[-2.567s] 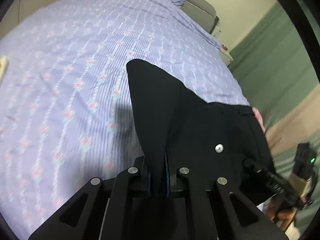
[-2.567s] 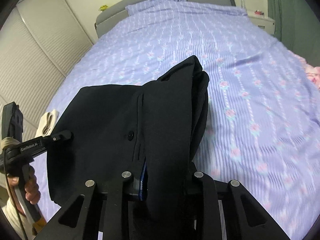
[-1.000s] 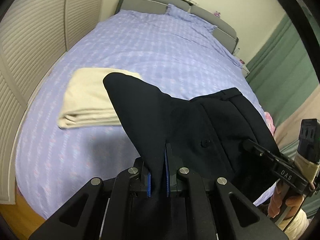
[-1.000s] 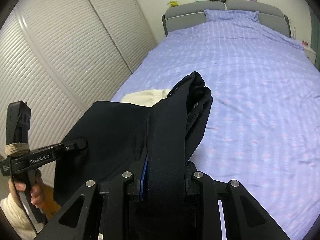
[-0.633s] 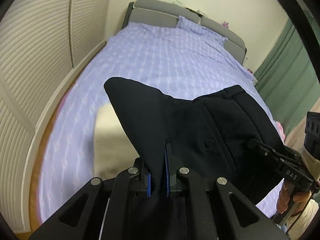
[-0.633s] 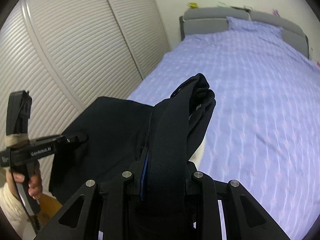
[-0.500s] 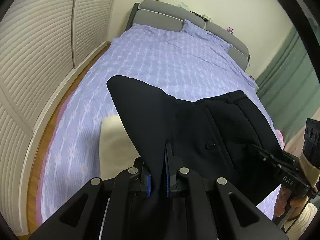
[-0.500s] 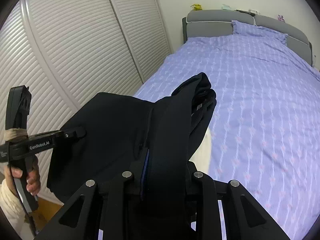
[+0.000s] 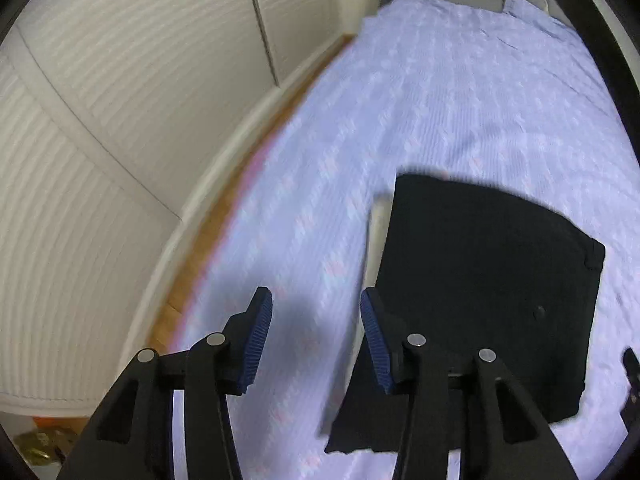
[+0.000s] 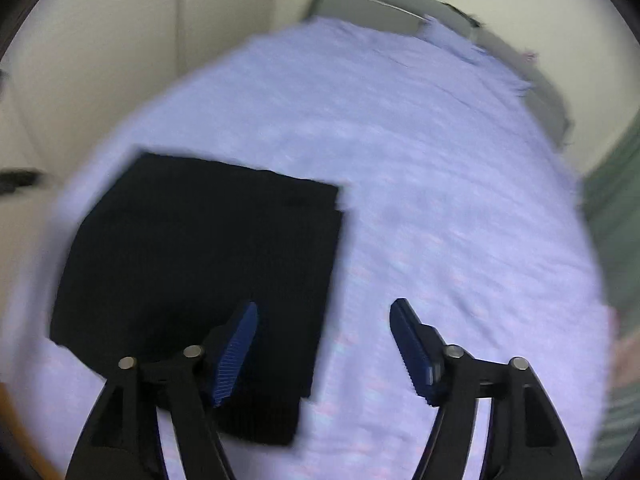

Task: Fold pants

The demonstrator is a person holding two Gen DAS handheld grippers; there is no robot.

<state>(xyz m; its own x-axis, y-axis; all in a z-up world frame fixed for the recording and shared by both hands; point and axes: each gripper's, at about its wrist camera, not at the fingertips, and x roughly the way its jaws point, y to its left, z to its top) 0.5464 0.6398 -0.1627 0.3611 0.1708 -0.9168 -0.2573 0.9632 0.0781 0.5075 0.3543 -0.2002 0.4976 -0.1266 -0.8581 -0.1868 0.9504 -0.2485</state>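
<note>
The black pants (image 9: 488, 280) lie folded in a flat rectangle on the lilac bed, on top of a cream folded cloth (image 9: 374, 248) whose edge shows at their left. In the right wrist view the pants (image 10: 208, 264) lie at the left. My left gripper (image 9: 316, 340) is open and empty, just above the bed at the pants' left edge. My right gripper (image 10: 324, 344) is open and empty, above the pants' right edge. Both views are blurred by motion.
The bed (image 9: 460, 100) with a lilac flowered sheet runs back to a grey headboard (image 10: 372, 4). White louvred wardrobe doors (image 9: 100, 128) and a strip of wood floor (image 9: 224, 216) lie to the left. A green curtain (image 10: 616, 208) hangs at the right.
Both grippers have opened and let go of the pants. The pants, held up in the air before, now lie flat on the cream cloth on the bed.
</note>
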